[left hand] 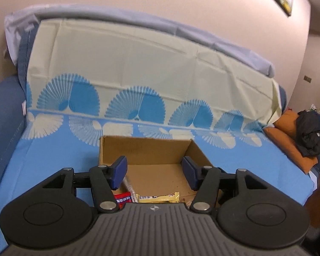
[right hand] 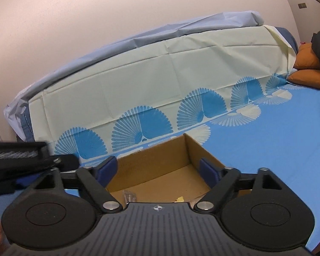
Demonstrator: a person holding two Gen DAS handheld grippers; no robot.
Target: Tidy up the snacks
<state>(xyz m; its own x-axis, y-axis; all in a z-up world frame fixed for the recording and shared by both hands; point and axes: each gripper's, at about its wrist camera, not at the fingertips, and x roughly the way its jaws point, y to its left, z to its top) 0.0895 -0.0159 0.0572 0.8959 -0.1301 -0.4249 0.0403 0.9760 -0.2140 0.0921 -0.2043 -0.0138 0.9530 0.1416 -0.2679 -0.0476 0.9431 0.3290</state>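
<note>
The left gripper and right gripper both gape wide, holding nothing, above one box on the blue cloth. Inside the box lie one yellow snack, one red snack and one clear wrapper.

Cardboard box sits on blue-patterned sofa.

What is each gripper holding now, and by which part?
Nothing is held. The left gripper and the right gripper are both open, with empty gaps, above the cardboard box. The yellow snack bar lies untouched inside.
</note>
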